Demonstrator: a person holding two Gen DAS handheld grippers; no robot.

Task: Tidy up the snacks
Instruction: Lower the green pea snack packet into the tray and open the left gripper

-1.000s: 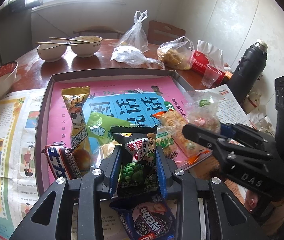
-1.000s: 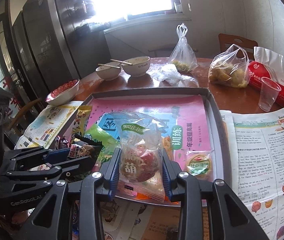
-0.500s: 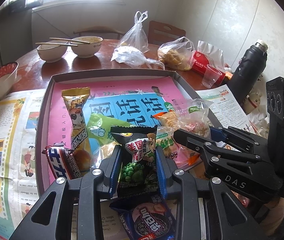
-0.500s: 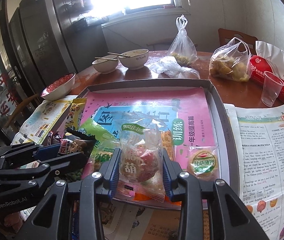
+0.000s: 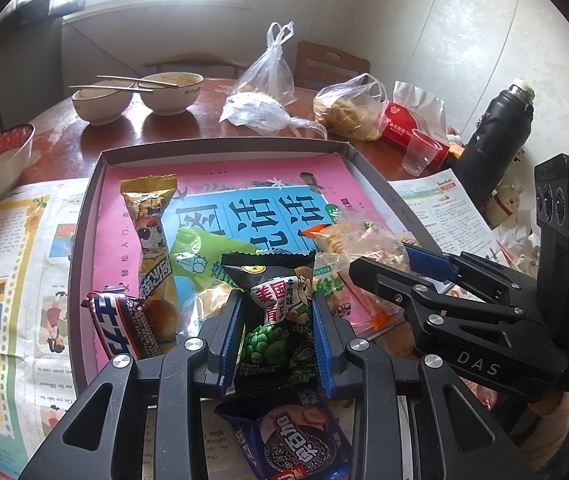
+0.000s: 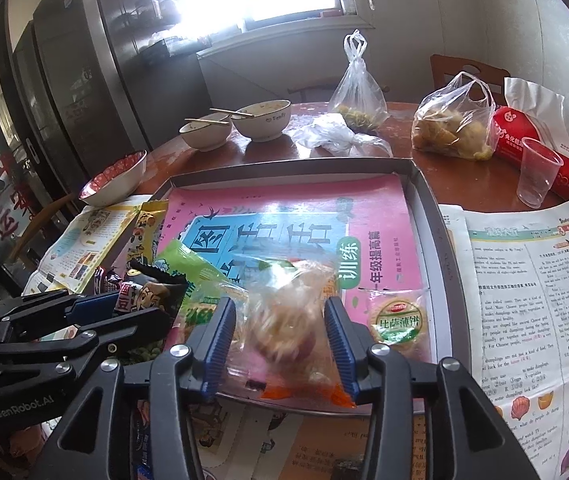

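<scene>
My left tool (image 5: 276, 336) is clenched on a black packet of green peas (image 5: 274, 320), its blue pads (image 5: 228, 340) pressing both sides of the packet, which stands upright between them over the near rim of the grey tray (image 5: 84, 248). Just below that tool, outside the tray, lies a dark blue cookie packet (image 5: 296, 440) on the newspaper (image 5: 8, 280) that covers the desk (image 5: 188, 128).

To the left of the left tool a red-and-white bar wrapper (image 5: 120, 328) leans at the tray's near corner, touching a tall golden snack packet (image 5: 152, 240) that lies along the pink-and-blue booklet (image 5: 244, 184) lining the tray. A light green packet (image 5: 200, 252) lies just ahead of the peas.

My right tool (image 6: 282, 336) is letting go: its jaws are opening, and the clear bag of biscuits (image 6: 288, 320) sits between the pads, blurred, its orange lower edge hanging over the tray's near rim. The left pad stands clear of the bag; on the other side I cannot tell if it touches. Just right of this tool a small round cracker packet with a green label (image 6: 398, 320) lies flat in the tray's near corner.

Well beyond both tools, on the bare desk, stand two bowls with chopsticks (image 6: 240, 120), tied plastic bags (image 6: 358, 88) and a clear plastic cup (image 6: 536, 172).
</scene>
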